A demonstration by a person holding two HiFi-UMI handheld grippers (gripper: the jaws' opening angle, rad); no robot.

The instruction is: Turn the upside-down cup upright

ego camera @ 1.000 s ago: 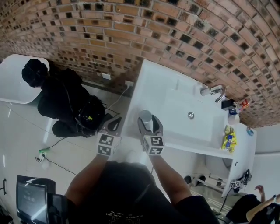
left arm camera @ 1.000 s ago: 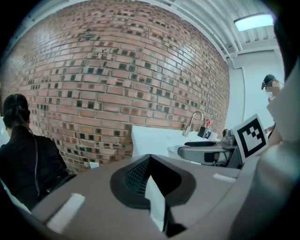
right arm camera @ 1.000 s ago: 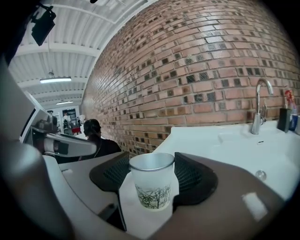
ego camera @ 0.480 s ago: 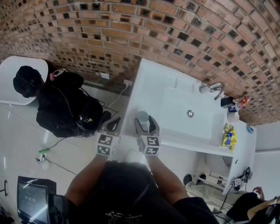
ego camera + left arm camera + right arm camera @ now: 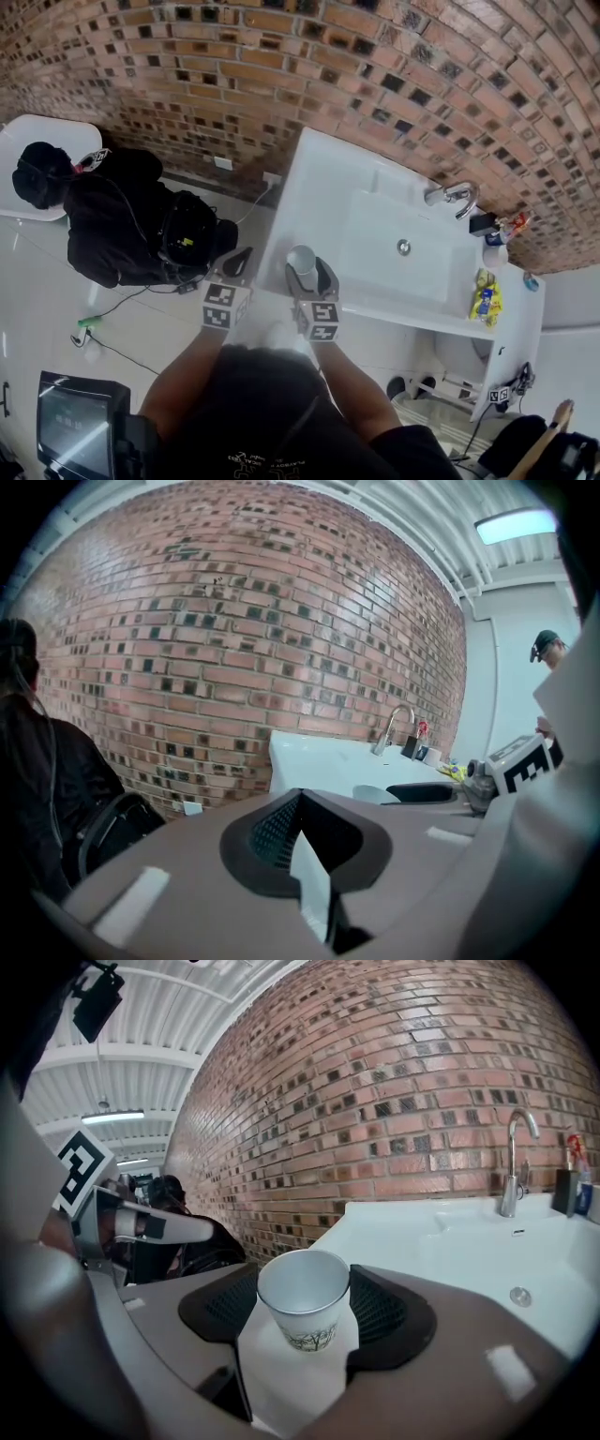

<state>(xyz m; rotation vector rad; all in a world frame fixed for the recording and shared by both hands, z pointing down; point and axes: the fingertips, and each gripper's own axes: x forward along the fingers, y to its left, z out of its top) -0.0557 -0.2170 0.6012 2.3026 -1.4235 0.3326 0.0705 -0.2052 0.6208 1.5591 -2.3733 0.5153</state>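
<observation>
R claw (image 5: 302, 1281) wide, gripping upright cup (image 5: 305, 1309); L claw (image 5: 298, 803) shut, empty.

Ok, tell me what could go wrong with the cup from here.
The cup sits upright in the right tool, gripped near its rim, close to the front corner of the counter. Released there, or above the surface, it could tip and roll off the edge. The thin wall might also crumple if squeezed harder.
</observation>
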